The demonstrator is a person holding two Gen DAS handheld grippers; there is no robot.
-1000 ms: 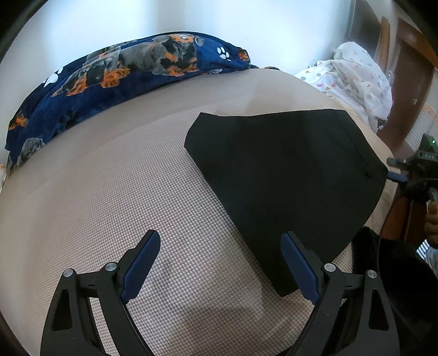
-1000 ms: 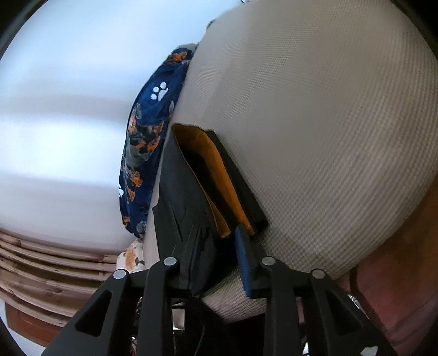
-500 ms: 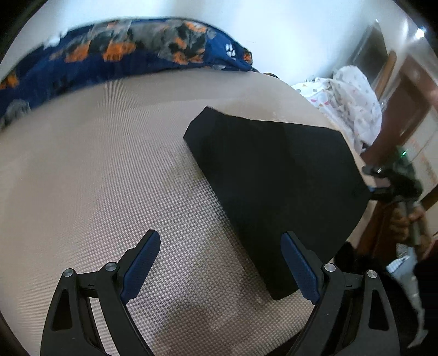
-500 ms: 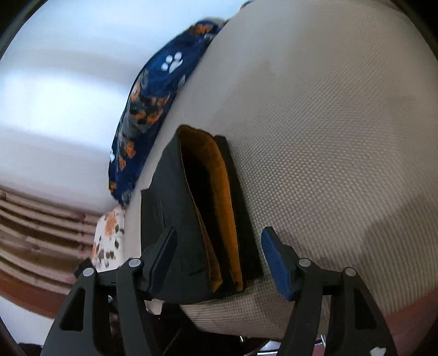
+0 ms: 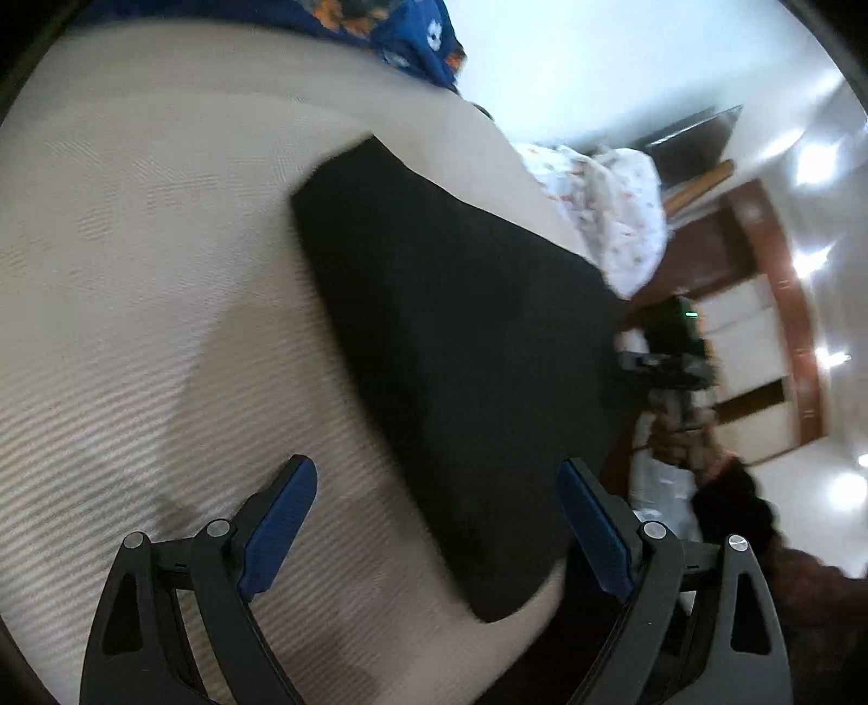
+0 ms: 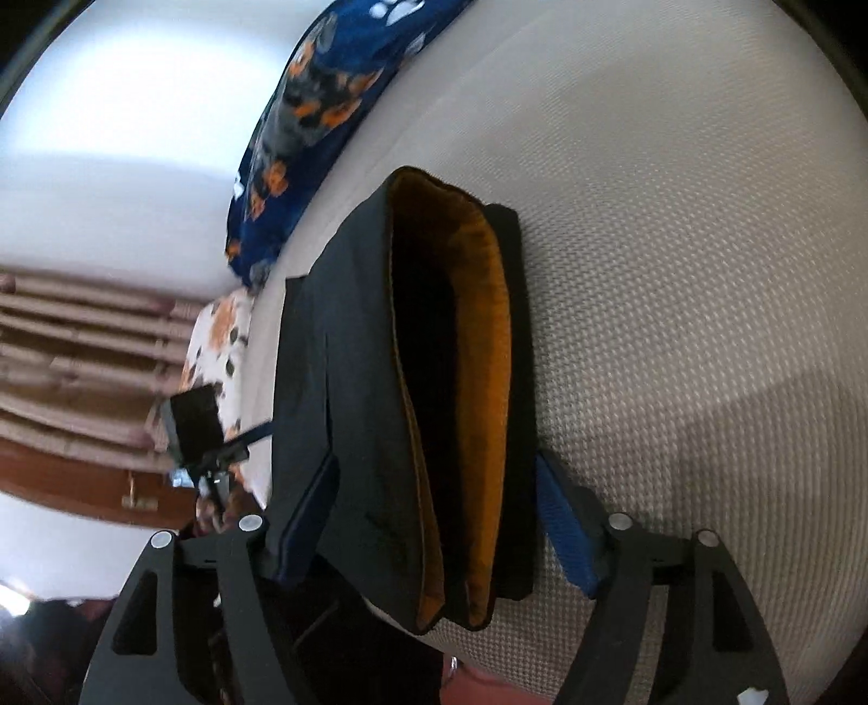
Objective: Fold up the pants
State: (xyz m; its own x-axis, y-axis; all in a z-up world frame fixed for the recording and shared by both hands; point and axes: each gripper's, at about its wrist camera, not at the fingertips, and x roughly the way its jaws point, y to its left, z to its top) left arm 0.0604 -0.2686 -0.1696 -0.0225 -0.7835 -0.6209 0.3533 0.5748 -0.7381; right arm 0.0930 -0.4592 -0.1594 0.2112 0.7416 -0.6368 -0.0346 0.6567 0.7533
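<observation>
Folded black pants [image 5: 461, 336] lie on the beige bed [image 5: 135, 244]. My left gripper [image 5: 436, 469] hovers open over the pants' near corner, nothing between its blue pads. In the right wrist view the pants' [image 6: 352, 379] open end shows an orange lining [image 6: 488, 336] and sits between the fingers of my right gripper [image 6: 434, 466]. Those jaws are opening and the pads stand clear of the cloth. The left finger is partly hidden behind the fabric. The right gripper [image 5: 667, 363] also shows at the pants' far end in the left wrist view.
A blue dog-print blanket [image 5: 417, 32] lies along the bed's far side by the wall. A white patterned cloth [image 5: 613, 206] is heaped at the bed's corner. Curtains [image 6: 70, 352] and a wooden door [image 5: 770, 282] stand beyond the bed's edge.
The right jaws went from shut on the pants' end to spread wide around it. Both views have rolled and shifted; the left gripper has swung toward the pants and stayed open.
</observation>
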